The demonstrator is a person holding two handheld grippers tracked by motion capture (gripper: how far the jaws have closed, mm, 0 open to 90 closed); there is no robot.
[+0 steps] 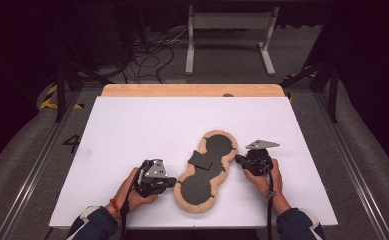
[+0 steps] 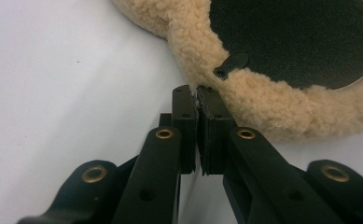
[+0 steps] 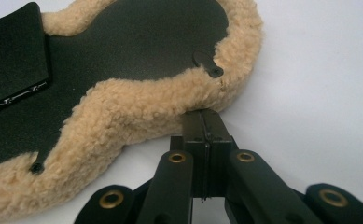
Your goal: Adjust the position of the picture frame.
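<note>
1. Pinching the fleece rim with pressed-together jaws: left gripper [image 2: 197, 95] at the near lobe's left edge, right gripper [image 3: 206, 122] at the far lobe's right edge.
2. Lying mid-table, fleece pad [image 1: 205, 170], long axis running near-left to far-right between both hands.

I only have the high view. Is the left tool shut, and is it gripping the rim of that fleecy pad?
Observer: In the left gripper view, the left tool has its jaws together, with the tips against the rim of the fleecy pad. I cannot tell whether any fleece is pinched.
Operator: And the right tool?
Observer: The right tool has its jaws together too, with the tips touching the rim just below a small black tab.
</note>
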